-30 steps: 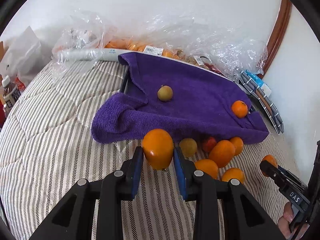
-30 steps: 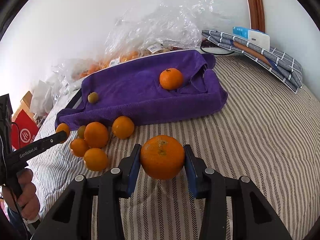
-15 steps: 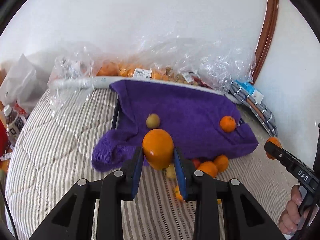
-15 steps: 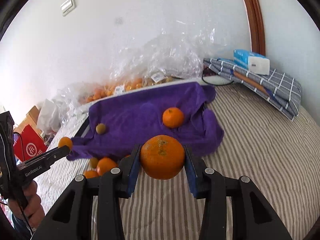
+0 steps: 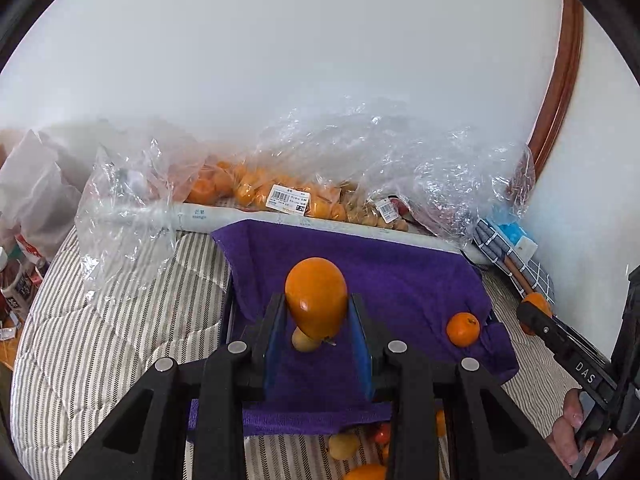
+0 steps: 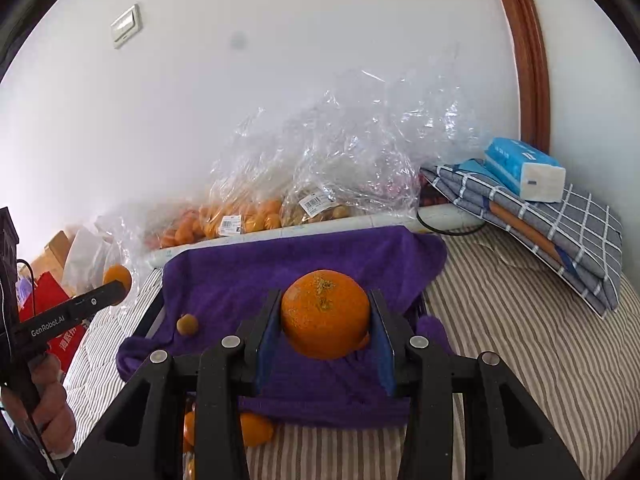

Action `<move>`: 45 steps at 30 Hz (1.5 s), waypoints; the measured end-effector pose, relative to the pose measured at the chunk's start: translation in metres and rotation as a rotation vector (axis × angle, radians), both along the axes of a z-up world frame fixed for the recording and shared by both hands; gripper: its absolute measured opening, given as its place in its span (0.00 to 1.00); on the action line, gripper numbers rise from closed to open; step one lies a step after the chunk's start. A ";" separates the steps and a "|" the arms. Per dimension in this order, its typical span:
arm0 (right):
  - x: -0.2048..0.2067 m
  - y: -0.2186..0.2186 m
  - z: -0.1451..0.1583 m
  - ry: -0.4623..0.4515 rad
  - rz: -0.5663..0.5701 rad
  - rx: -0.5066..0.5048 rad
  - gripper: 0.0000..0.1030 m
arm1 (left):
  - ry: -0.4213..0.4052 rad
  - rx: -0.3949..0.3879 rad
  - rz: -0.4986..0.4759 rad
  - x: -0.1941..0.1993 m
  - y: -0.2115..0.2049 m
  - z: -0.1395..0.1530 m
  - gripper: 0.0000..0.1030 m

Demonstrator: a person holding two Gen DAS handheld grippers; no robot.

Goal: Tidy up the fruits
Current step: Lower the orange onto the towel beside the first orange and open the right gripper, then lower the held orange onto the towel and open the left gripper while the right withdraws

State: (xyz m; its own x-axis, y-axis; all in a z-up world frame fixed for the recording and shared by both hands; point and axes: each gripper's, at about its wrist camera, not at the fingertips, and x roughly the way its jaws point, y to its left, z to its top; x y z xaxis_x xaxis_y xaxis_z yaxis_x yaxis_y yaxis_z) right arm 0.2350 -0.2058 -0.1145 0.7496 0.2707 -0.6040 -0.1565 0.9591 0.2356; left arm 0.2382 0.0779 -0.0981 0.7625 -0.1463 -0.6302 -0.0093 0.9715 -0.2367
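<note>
Two grippers each carry one fruit above a purple towel point(image 5: 404, 280) spread on the striped bed cover point(image 5: 100, 344). Your left gripper point(image 5: 316, 332) is closed on a smooth oval orange fruit point(image 5: 316, 296), its blue pads pressing both sides; the fruit stands taller than it is wide. Your right gripper point(image 6: 325, 330) is clamped on a rounder, rough-skinned orange point(image 6: 325, 314), its stem scar facing up. On the towel, a small yellow-green fruit point(image 6: 187, 324) lies at the left, partly hidden behind the left gripper's load in the left wrist view, and a small orange point(image 5: 463, 329) rests near the right edge. More loose fruit point(image 5: 352, 448) lie on the bed cover just in front of the towel's near edge, mostly hidden by the gripper bodies. Along the far wall, clear plastic bags point(image 5: 304, 200) hold further oranges with price labels. At the far right, a folded checked cloth point(image 6: 540, 224) bears a blue tissue pack point(image 6: 524, 170). A hand point(image 6: 48, 404) grips the left tool's handle.
</note>
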 end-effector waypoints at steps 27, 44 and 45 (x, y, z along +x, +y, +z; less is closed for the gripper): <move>0.031 0.018 -0.059 0.060 0.057 -0.083 0.40 | 0.075 0.024 0.028 0.020 0.008 -0.051 0.29; 0.024 0.014 -0.048 0.033 0.059 -0.060 0.42 | 0.083 -0.001 -0.007 0.022 0.003 -0.056 0.29; 0.023 0.012 -0.046 0.027 0.057 -0.052 0.45 | 0.088 -0.013 -0.016 0.023 0.003 -0.058 0.29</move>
State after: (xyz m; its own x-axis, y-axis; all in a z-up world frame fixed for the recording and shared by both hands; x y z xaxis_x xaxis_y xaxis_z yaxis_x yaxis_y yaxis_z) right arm 0.2581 -0.1934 -0.1608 0.7170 0.2802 -0.6383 -0.2053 0.9599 0.1907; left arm 0.2607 0.0807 -0.1556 0.7020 -0.1665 -0.6924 -0.0153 0.9686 -0.2483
